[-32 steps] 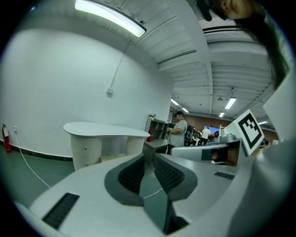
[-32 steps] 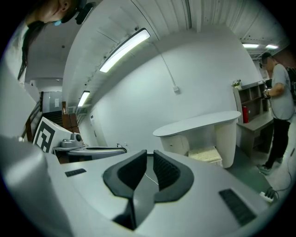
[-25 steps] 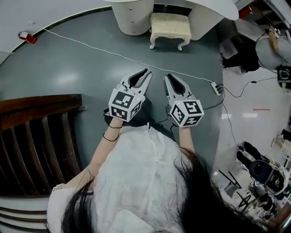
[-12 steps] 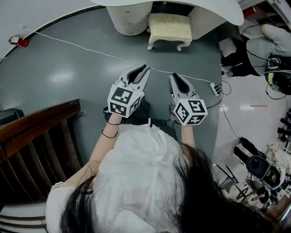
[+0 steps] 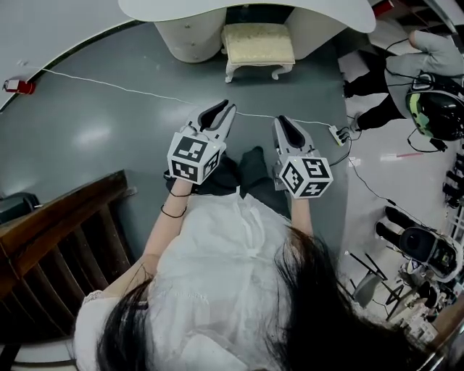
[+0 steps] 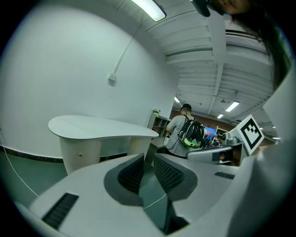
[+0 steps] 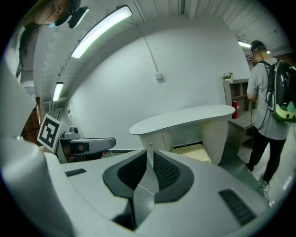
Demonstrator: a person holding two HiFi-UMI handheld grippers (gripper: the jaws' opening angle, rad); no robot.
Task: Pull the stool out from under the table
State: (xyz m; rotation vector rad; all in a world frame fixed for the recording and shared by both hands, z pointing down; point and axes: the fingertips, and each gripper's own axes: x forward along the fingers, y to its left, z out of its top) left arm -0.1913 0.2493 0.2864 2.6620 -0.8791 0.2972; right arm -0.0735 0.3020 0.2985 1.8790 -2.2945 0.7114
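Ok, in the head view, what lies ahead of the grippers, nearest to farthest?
white cable → stool → table

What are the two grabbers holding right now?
Nothing. The left gripper and the right gripper are both shut and empty; the stool stands apart from them, under the table.

This looks like a lab or test studio, not a home. A glossy grey floor carries a loose white cable running to a power strip at 2 o'clock. Black camera-like gear sits at 4 o'clock, strip lights hang overhead, and a curved white worktop stands at 12 o'clock.
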